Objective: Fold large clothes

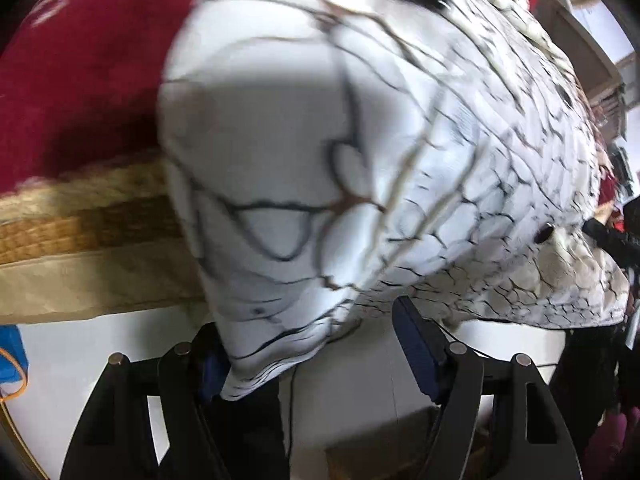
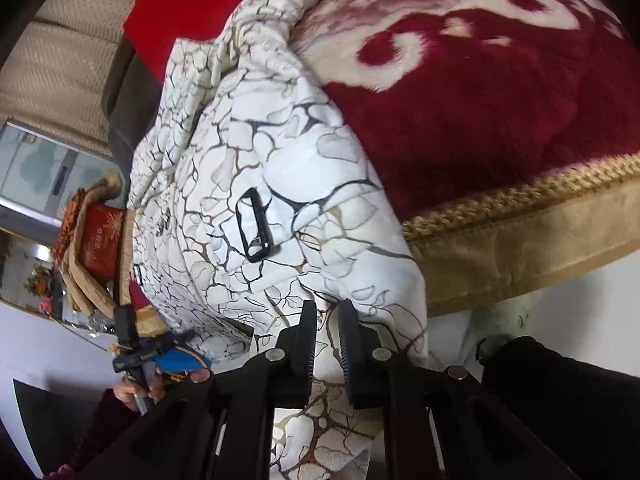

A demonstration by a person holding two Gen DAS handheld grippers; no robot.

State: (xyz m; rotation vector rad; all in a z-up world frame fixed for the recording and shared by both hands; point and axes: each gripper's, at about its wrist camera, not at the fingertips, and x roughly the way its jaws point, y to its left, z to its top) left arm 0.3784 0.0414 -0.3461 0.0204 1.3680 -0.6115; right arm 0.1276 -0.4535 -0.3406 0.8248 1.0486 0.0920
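Note:
A white garment with a black and brown crackle print hangs over the edge of a bed. It has a black button and, in the right wrist view, a black buckle. My left gripper stands wide open; a hanging corner of the garment lies against its left finger, not pinched. My right gripper is shut on a fold of the garment's lower edge. The left gripper and the hand on it also show in the right wrist view.
A dark red plush blanket with cream pattern covers the bed, with a gold braided trim along its edge. A white floor lies below. A blue item sits at the far left.

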